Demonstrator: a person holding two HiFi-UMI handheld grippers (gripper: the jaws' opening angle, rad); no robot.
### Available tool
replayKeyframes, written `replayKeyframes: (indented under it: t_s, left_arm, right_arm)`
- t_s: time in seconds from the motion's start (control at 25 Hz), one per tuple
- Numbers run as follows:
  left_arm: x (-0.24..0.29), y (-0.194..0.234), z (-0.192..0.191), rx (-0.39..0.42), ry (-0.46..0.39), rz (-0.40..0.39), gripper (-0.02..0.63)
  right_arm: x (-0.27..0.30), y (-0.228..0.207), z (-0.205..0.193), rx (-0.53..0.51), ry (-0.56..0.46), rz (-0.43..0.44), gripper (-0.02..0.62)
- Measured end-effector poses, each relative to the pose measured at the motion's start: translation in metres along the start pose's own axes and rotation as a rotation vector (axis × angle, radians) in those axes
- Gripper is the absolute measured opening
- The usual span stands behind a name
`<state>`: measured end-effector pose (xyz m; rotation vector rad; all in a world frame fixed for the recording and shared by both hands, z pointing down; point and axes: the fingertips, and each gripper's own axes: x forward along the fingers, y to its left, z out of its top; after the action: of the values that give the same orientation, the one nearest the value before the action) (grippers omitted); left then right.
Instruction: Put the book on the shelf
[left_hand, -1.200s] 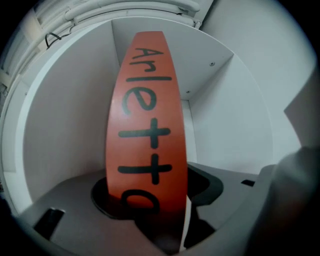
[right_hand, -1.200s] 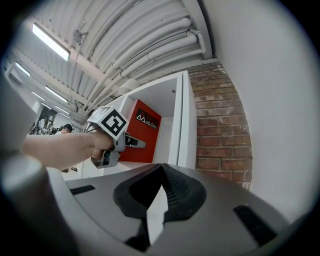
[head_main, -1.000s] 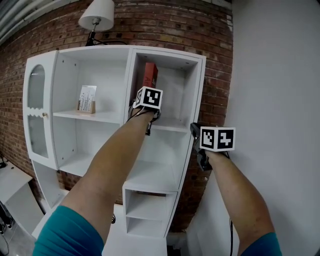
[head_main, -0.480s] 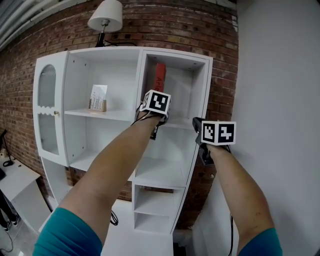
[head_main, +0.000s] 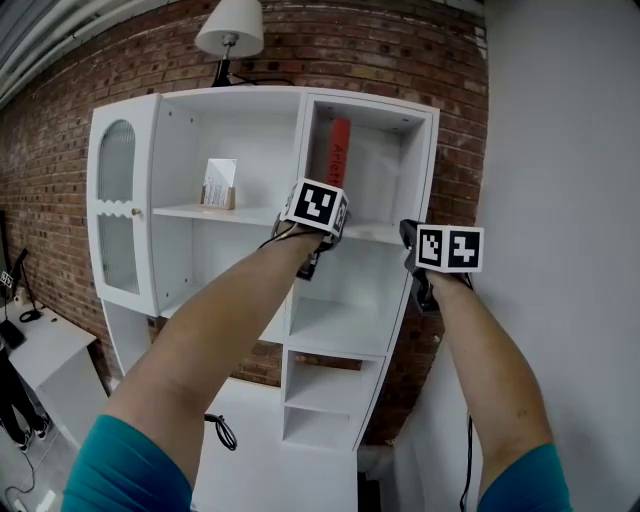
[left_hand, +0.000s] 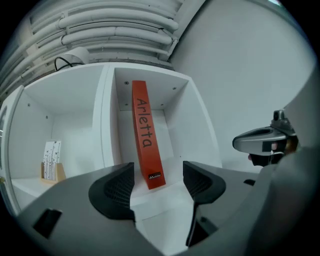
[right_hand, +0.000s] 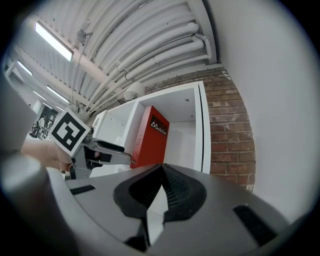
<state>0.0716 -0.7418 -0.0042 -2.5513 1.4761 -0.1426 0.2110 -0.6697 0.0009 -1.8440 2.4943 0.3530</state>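
Note:
A red book stands in the top right compartment of the white shelf unit, leaning left against the compartment's side wall. In the left gripper view its spine rises just beyond my left gripper, which is open with nothing between its jaws. From the head view that left gripper hovers in front of the compartment's lower edge. My right gripper hangs to the right of the shelf, off its right side; its jaws are shut and hold nothing. The book's cover shows in the right gripper view.
A small card holder sits on the upper left shelf. The arched cabinet door stands open at the left. A lamp tops the unit. Brick wall behind, white wall close on the right. A cable lies below.
The head view has swung left, so the shelf sits further right in the picture. The book stays standing in its compartment. The left gripper sits slightly lower and further from the book.

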Motion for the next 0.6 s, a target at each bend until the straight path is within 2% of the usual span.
replayKeyframes:
  t_s: [0.16,0.32,0.48,0.6]
  left_arm:
    - [-0.030,0.006,-0.009,0.015,-0.042,-0.015,0.295]
    - [-0.064,0.005,-0.030,0.016,-0.086,-0.049,0.213]
    - [-0.091,0.002,-0.056,0.038,-0.118,-0.062,0.166]
    - [-0.110,0.005,-0.070,0.014,-0.158,-0.064,0.126]
  right_arm:
    - [-0.013,0.001,-0.008,0.005,0.005,0.006,0.021]
    - [-0.031,-0.001,-0.021,0.026,0.000,0.007,0.021]
    - [-0.049,-0.007,-0.037,0.035,0.001,-0.002,0.021]
    - [-0.063,-0.008,-0.044,0.054,-0.011,-0.003,0.021]
